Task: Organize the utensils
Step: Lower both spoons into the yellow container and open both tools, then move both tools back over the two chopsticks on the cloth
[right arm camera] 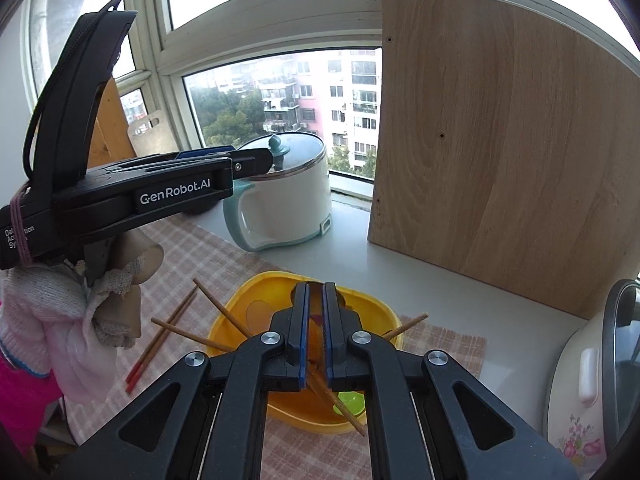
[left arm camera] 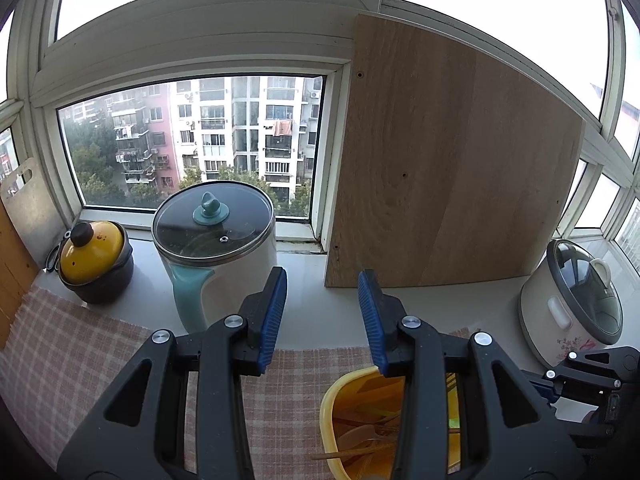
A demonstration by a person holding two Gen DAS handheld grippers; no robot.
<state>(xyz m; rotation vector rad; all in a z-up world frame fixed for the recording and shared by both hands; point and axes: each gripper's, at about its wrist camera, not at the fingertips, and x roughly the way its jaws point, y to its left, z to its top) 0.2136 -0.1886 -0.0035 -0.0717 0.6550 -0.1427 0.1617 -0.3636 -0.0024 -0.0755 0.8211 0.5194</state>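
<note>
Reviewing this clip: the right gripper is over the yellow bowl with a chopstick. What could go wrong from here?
1. The right gripper pinches one chopstick near its end, so it may pivot or slip out.
2. Other chopsticks lean over the yellow bowl rim; a nudge could flip them onto the checked cloth.
3. The left gripper hangs open close by and might bump the bowl.

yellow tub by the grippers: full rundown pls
The yellow tub is a rounded, shallow plastic-looking bin with a thick paler rim, upright on the checked cloth. Wooden chopsticks stick out over its rim; a green item lies inside. The right hand-held gripper hangs over it, shut on a chopstick.
</note>
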